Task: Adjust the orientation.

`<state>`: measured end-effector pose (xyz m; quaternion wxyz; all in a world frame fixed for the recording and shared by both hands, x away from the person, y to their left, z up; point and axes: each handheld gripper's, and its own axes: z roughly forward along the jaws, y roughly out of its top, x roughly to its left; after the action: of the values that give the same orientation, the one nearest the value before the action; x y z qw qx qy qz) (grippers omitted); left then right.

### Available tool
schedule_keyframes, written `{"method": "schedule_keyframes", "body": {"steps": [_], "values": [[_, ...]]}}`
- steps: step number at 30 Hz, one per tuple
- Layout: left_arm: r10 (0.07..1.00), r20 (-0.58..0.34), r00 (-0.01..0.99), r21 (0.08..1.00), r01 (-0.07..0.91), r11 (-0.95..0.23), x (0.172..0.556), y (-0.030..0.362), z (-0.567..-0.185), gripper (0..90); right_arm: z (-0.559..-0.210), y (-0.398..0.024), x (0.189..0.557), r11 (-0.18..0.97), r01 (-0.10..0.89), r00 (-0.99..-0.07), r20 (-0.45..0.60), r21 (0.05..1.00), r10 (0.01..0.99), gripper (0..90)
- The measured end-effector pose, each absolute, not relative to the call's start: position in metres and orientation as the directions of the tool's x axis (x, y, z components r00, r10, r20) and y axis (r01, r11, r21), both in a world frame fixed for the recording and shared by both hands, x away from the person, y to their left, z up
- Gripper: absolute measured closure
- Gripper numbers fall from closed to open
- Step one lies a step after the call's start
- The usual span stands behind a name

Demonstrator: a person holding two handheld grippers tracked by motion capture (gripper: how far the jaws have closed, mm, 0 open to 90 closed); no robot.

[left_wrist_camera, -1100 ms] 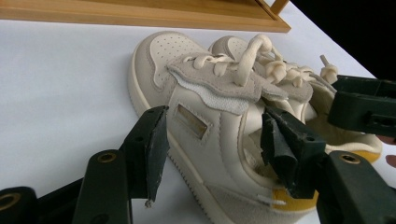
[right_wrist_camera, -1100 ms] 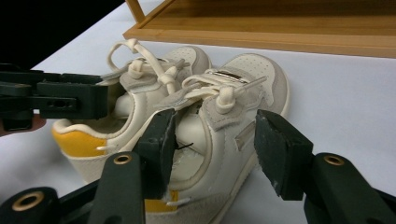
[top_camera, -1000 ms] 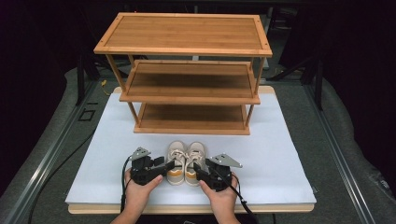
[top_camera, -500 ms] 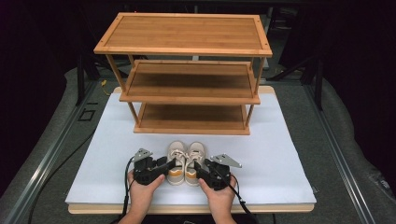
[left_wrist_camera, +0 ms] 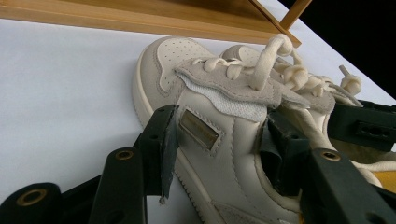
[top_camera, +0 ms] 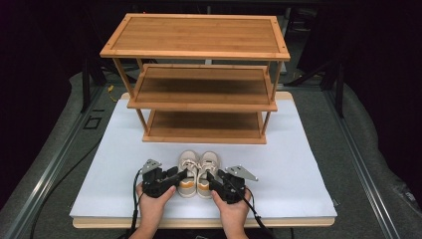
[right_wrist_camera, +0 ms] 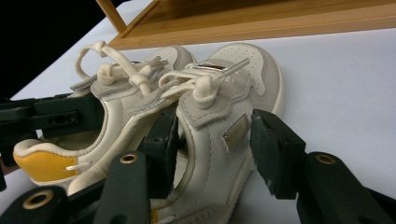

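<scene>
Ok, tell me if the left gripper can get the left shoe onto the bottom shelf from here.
Probably yes. The left gripper already has its jaws on either side of the left shoe, and the white mat between the shoes and the bottom shelf looks bare. The shelf's front is open.

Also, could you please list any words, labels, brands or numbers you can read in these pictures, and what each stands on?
None can be read.
Left shoe: small metallic side tag, too blurred to read.
Right shoe: a matching side tag, equally unreadable.
Wooden shoe rack: no markings visible.
</scene>
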<state>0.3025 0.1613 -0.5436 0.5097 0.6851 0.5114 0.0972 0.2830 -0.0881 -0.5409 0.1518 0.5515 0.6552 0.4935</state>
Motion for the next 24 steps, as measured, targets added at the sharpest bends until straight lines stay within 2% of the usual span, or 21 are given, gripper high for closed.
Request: {"method": "schedule_keyframes", "body": {"steps": [7,24], "values": [[0.801,-0.403,0.443,0.798,0.598,0.071,0.3007,0.1612,-0.5455,51.0,-0.5431,-0.0909,0.2832,-0.142,0.579,-0.326,0.388,0.803,0.862,52.6],[0.806,-0.403,0.434,0.8,0.595,0.079,0.3004,0.1588,-0.5449,53.8,-0.5432,-0.0888,0.2848,-0.161,0.584,-0.313,0.405,0.795,0.859,55.1]]}}
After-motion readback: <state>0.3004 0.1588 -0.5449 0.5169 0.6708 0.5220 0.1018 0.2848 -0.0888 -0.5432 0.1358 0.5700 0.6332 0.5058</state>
